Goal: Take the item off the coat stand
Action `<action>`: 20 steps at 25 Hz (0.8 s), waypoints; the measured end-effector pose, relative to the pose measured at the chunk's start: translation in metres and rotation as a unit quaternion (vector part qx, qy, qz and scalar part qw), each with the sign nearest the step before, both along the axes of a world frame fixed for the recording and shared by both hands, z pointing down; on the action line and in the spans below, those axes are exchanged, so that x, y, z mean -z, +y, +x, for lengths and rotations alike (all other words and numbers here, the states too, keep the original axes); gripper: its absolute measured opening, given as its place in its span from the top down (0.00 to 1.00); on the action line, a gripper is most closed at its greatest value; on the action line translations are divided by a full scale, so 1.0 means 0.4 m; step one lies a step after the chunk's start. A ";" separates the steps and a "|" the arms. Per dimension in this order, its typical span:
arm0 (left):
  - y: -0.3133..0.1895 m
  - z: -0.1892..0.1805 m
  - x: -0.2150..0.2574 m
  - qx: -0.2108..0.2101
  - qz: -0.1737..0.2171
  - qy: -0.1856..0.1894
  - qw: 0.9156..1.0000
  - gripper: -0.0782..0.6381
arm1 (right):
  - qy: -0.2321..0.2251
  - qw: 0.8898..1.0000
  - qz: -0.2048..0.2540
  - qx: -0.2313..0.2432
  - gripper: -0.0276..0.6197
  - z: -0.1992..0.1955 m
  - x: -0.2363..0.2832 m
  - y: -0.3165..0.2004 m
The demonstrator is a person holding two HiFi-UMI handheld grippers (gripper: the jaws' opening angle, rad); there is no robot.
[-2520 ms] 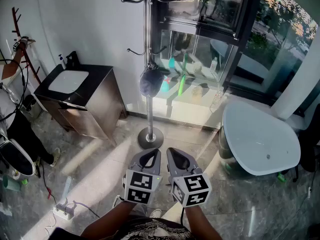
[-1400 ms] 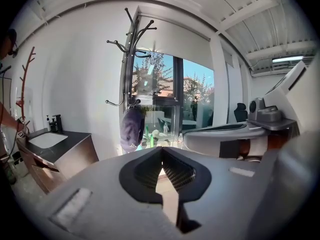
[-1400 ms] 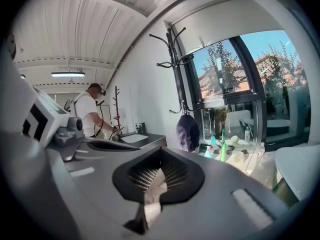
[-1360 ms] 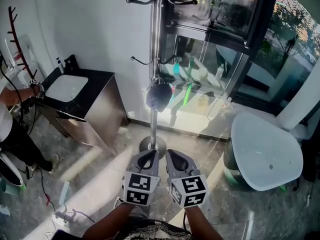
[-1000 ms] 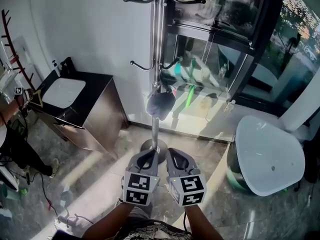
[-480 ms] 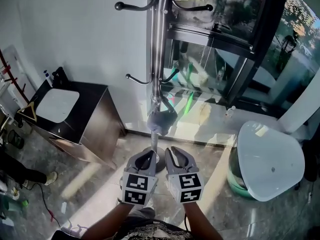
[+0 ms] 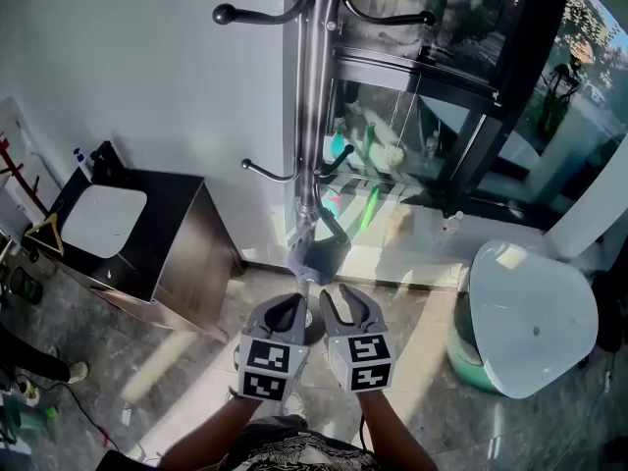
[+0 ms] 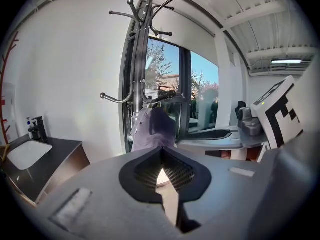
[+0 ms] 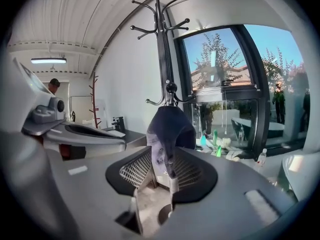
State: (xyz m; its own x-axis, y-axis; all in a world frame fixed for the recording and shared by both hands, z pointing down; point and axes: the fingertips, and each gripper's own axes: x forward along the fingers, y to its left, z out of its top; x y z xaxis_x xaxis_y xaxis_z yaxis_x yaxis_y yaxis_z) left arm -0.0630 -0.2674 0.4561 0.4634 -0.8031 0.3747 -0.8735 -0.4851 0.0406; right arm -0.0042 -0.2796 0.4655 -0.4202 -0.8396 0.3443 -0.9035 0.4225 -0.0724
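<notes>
A steel coat stand [image 7: 312, 116] rises in front of me, with hooks at several heights. A dark blue cloth item [image 7: 316, 253] hangs from one of its lower hooks. Both grippers are side by side just below and in front of the item. My left gripper [image 7: 291, 314] is shut, its tips meeting with nothing in them [image 8: 161, 151]. My right gripper [image 7: 343, 307] has its jaws opening; in the right gripper view the item [image 9: 169, 129] hangs right ahead of the gap [image 9: 160, 164], and the pads do not press on it.
A black cabinet with a white sink [image 7: 98, 219] stands to the left of the stand. A white tub [image 7: 535, 312] with a green base [image 7: 466, 356] is on the right. A dark-framed glass window [image 7: 491, 116] is behind the stand. A person [image 9: 54, 84] stands far left.
The stand and the hanging item have come closer, and both grippers have risen up to the item's lower end. The right jaws have spread apart; the left stays shut.
</notes>
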 end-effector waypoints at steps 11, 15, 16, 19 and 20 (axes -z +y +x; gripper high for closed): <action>-0.109 -0.040 -0.007 -0.006 0.001 -0.002 1.000 0.90 | 0.031 0.999 -0.017 -0.005 0.72 -0.027 -0.058 -0.111; -0.139 -0.047 -0.012 -0.007 0.000 -0.002 1.000 0.90 | 0.038 0.999 -0.024 -0.003 0.72 -0.038 -0.077 -0.136; -0.145 -0.047 -0.013 -0.008 0.000 -0.002 1.000 0.90 | 0.040 0.999 -0.026 -0.004 0.73 -0.038 -0.081 -0.141; -0.158 -0.046 -0.016 -0.010 0.000 -0.002 1.000 0.90 | 0.045 0.999 -0.023 -0.005 0.79 -0.039 -0.085 -0.152; -0.161 -0.047 -0.017 -0.010 -0.001 -0.002 1.000 0.90 | 0.047 0.999 -0.021 -0.004 0.83 -0.040 -0.085 -0.154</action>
